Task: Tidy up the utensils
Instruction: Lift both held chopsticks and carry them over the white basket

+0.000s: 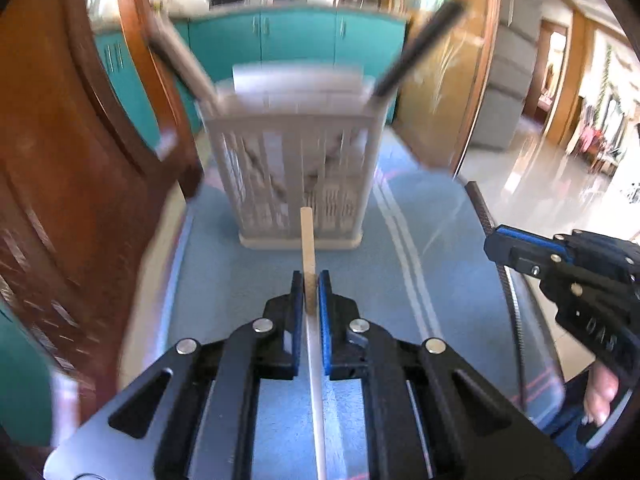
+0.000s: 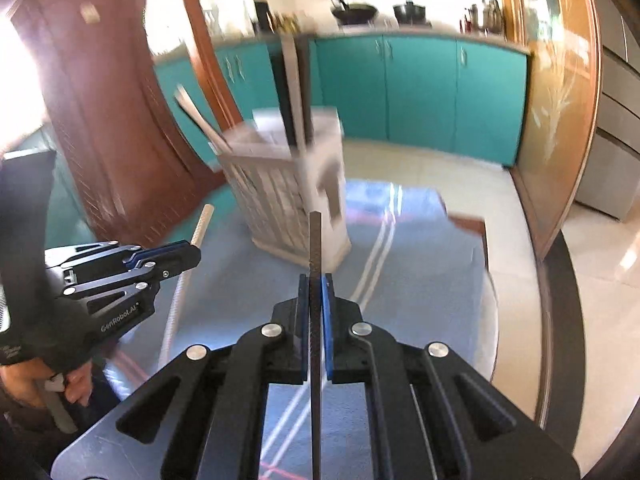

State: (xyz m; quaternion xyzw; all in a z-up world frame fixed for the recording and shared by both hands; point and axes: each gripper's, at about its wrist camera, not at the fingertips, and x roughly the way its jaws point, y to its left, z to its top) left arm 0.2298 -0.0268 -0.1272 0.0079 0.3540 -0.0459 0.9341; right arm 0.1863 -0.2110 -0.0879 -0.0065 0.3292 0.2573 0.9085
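Observation:
A white slatted utensil holder [image 1: 296, 176] stands on the blue cloth-covered table [image 1: 440, 264]; it also shows in the right wrist view [image 2: 288, 200]. Pale and dark utensils [image 1: 420, 48] lean out of it. My left gripper [image 1: 310, 292] is shut on a beige utensil [image 1: 307, 240] whose end points at the holder's base. It appears in the right wrist view [image 2: 176, 256] too. My right gripper [image 2: 316, 300] is shut on a thin black utensil [image 2: 315, 240] pointing at the holder; it shows at the right edge of the left wrist view [image 1: 520, 252].
A dark wooden chair or door [image 1: 72, 200] rises close on the left. Teal kitchen cabinets [image 2: 420, 88] stand behind the table. A wooden-framed glass partition [image 2: 560, 120] is to the right, with tiled floor [image 2: 600, 260] beyond the table's edge.

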